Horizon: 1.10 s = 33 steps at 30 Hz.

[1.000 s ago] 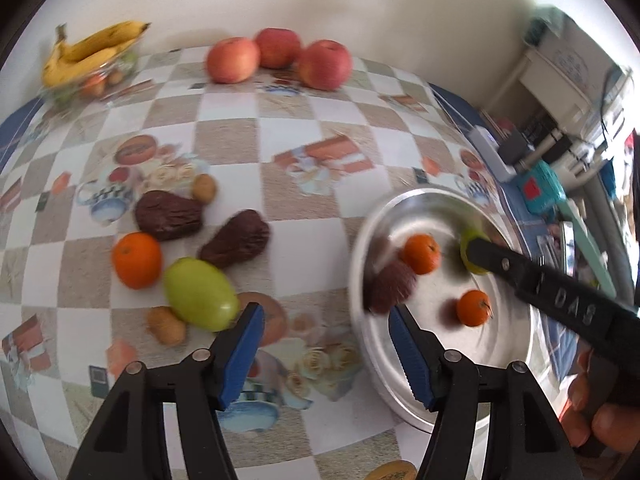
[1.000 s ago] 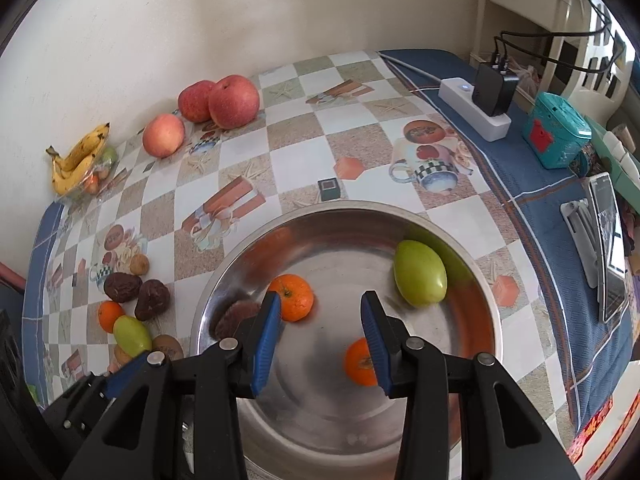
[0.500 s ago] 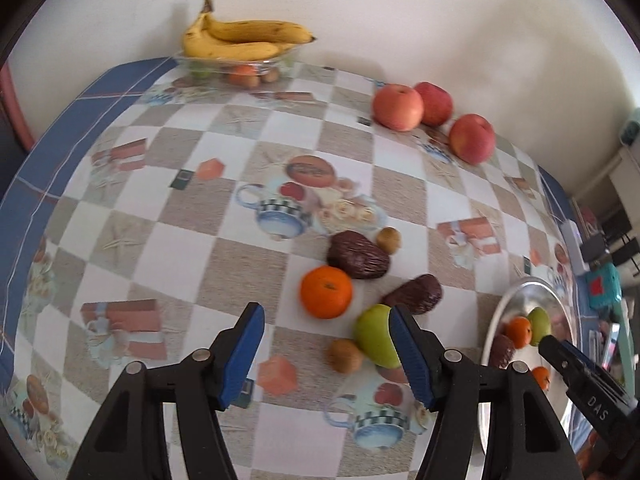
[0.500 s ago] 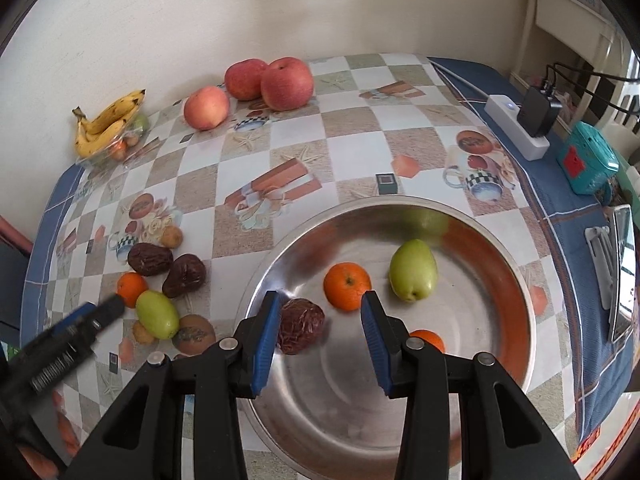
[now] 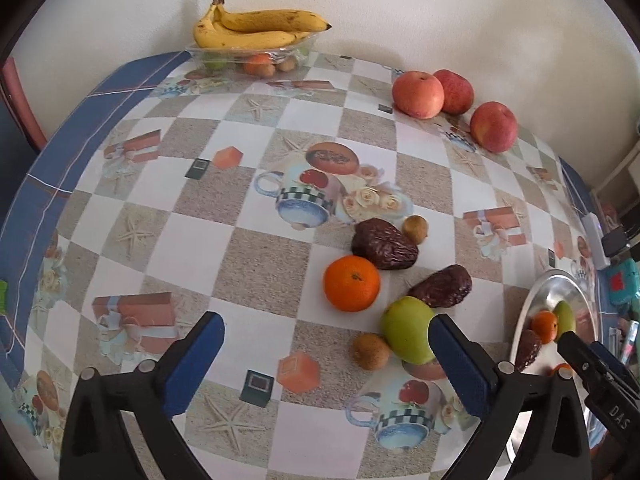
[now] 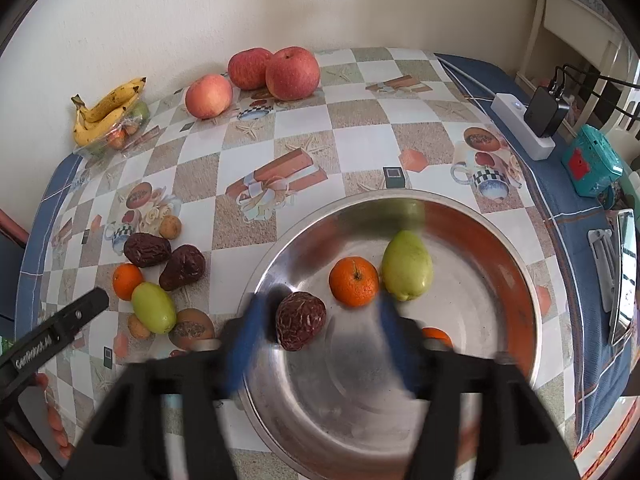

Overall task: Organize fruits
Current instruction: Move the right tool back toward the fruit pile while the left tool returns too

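Observation:
A steel bowl (image 6: 500,248) holds a dark date (image 6: 301,321), an orange (image 6: 353,286), a green fruit (image 6: 407,265) and a second orange (image 6: 437,335). On the table lie an orange (image 5: 351,283), a green fruit (image 5: 407,329), two dark dates (image 5: 382,245) (image 5: 442,286) and two small brown fruits (image 5: 370,352). My left gripper (image 5: 326,364) is open and empty, just short of this pile. My right gripper (image 6: 320,344) is open, blurred and empty over the bowl's near side.
Three apples (image 5: 418,94) stand by the wall. Bananas (image 5: 256,28) lie on a clear tray (image 5: 248,54) of small fruit at the back. A power strip (image 6: 522,130), a teal box (image 6: 592,166) and a phone (image 6: 622,272) lie right of the bowl.
My left gripper swung left, away from the bowl, and now faces the loose fruit pile. My right gripper drew back over the bowl and opened wider.

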{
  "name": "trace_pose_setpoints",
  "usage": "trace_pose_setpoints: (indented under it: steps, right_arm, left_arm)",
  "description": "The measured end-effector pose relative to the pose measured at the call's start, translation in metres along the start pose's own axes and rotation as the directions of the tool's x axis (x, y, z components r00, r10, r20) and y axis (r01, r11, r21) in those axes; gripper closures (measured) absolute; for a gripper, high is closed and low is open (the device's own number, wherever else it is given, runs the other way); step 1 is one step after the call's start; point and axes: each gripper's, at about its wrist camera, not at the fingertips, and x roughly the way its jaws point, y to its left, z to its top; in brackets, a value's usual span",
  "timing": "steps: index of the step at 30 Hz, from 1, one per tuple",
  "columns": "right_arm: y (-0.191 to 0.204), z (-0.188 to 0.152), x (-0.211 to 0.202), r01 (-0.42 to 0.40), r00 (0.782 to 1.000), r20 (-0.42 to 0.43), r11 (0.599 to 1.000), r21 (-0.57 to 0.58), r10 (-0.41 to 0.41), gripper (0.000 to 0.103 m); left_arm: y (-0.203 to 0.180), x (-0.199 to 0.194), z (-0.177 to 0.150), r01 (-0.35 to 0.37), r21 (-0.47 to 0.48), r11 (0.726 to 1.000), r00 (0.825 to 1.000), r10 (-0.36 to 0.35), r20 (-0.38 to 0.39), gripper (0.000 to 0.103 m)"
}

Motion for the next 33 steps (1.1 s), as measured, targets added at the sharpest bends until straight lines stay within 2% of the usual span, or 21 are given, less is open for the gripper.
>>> trace_pose_setpoints:
  steps: [1, 2, 9, 14, 24, 33]
  right_arm:
    - [0.0, 0.0, 0.0, 0.002, 1.0, 0.004, 1.0, 0.002, -0.002, 0.015]
    - [0.0, 0.0, 0.0, 0.003, 1.0, 0.008, 1.0, 0.0, -0.003, 0.014]
    - [0.002, -0.001, 0.004, 0.034, 0.999, 0.011, 0.999, -0.014, -0.034, 0.013]
    - [0.003, 0.0, 0.002, 0.025, 0.999, 0.025, 1.0, -0.008, -0.025, 0.013]
    - [0.009, 0.0, 0.005, 0.011, 1.0, 0.0, 1.0, -0.028, -0.011, 0.013]
    - [0.048, 0.0, 0.014, -0.047, 0.999, -0.021, 0.997, -0.06, 0.045, 0.013]
  left_arm:
    - [0.001, 0.0, 0.0, -0.002, -0.004, 1.0, 1.0, 0.002, 0.001, 0.0]
    - [0.002, 0.0, 0.0, -0.003, -0.009, 1.0, 1.0, 0.003, 0.001, 0.0]
    - [0.004, 0.003, -0.001, -0.004, -0.028, 1.0, 1.0, 0.004, -0.017, 0.0]
    - [0.003, 0.003, -0.002, -0.002, -0.036, 0.999, 1.0, 0.001, -0.015, 0.0]
    - [0.043, -0.002, 0.004, -0.041, -0.198, 0.979, 0.999, 0.046, 0.017, 0.0]
    - [0.055, 0.0, 0.006, -0.036, -0.236, 0.971, 0.999, 0.039, 0.009, 0.0]
